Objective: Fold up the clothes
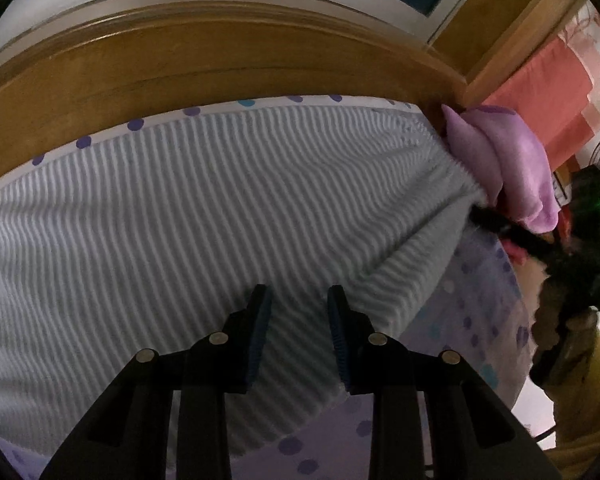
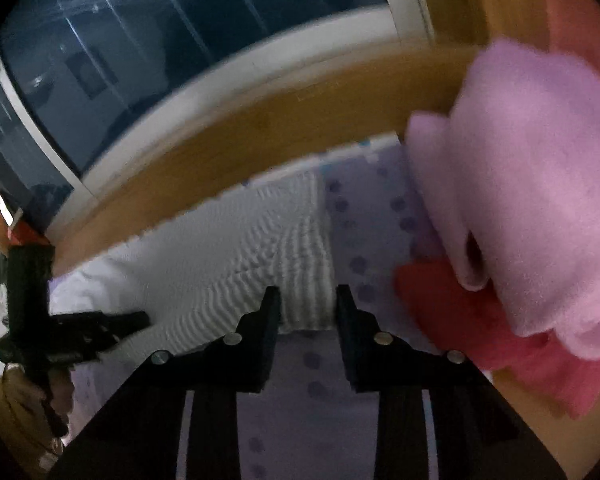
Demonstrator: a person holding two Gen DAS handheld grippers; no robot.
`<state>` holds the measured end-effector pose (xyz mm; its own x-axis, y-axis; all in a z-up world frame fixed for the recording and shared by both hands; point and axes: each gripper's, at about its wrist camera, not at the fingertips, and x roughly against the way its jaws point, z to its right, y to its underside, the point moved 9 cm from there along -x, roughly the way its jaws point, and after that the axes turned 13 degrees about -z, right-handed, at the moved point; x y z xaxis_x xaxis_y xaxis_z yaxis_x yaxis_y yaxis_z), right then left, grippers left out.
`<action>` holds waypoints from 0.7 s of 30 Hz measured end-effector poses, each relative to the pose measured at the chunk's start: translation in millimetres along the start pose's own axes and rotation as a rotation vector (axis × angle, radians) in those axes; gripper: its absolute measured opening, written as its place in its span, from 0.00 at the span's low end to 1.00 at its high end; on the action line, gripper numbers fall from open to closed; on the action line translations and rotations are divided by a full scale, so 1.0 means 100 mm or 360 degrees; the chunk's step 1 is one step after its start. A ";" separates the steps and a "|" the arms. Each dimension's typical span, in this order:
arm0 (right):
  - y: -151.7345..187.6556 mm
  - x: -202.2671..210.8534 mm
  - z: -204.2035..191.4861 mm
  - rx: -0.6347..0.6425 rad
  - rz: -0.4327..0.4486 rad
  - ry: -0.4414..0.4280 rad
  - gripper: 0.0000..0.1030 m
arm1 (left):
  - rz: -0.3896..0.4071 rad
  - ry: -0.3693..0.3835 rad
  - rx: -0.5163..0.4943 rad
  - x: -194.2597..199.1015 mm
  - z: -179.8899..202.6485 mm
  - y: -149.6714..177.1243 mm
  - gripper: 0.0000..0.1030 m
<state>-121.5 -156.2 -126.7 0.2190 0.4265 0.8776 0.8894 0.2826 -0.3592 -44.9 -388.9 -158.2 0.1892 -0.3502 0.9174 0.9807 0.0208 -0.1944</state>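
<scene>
A pale blue-and-white ribbed garment (image 1: 180, 220) lies spread on the dotted lilac bed sheet (image 1: 480, 300). My left gripper (image 1: 298, 312) hovers over its near edge, jaws apart, with flat fabric showing in the gap. In the right wrist view the left gripper (image 2: 136, 320) reaches in over the garment's left part. My right gripper (image 2: 308, 308) has the garment's (image 2: 220, 248) right corner filling the gap between its fingers. In the left wrist view the right gripper (image 1: 484, 214) sits where the fabric gathers into pleats.
A wooden bed board (image 1: 180, 72) runs along the far side, with a dark window (image 2: 140, 40) behind it. A folded lilac fleece (image 2: 540, 200) rests on a red cloth (image 2: 460, 320) right of the garment. A hand in a yellow sleeve (image 1: 580, 400) holds the right gripper.
</scene>
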 end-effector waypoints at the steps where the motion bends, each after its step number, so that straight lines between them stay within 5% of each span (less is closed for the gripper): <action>1: 0.01 -0.06 0.00 0.0028 -0.0031 0.0040 0.27 | 0.0000 0.0009 0.0004 0.00 0.00 0.00 0.29; 9: 0.08 0.11 -0.09 0.0088 -0.0024 0.0217 0.41 | 0.0094 -0.0058 0.0004 0.49 -0.17 0.45 0.29; 12: 0.17 0.45 -0.17 0.0046 0.0100 0.0194 0.43 | 0.0117 -0.0061 0.0042 0.62 -0.27 0.78 0.29; 14: 0.27 0.55 -0.24 -0.0029 0.0139 0.0128 0.53 | 0.0121 -0.0055 0.0074 0.62 -0.33 0.96 0.29; 17: 0.45 0.35 -0.51 -0.0088 0.0012 0.0017 0.55 | 0.0129 -0.0034 0.0063 0.52 -0.35 1.09 0.29; 21: 0.55 -0.01 -1.14 0.0154 -0.0093 -0.0003 0.55 | 0.0172 -0.0004 0.0053 0.41 -0.39 1.09 0.29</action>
<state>-27.4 -239.4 -111.0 0.1668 0.4083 0.8975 0.8578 0.3888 -0.3363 68.2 -437.4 -155.3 0.2941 -0.3417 0.8926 0.9556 0.0892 -0.2807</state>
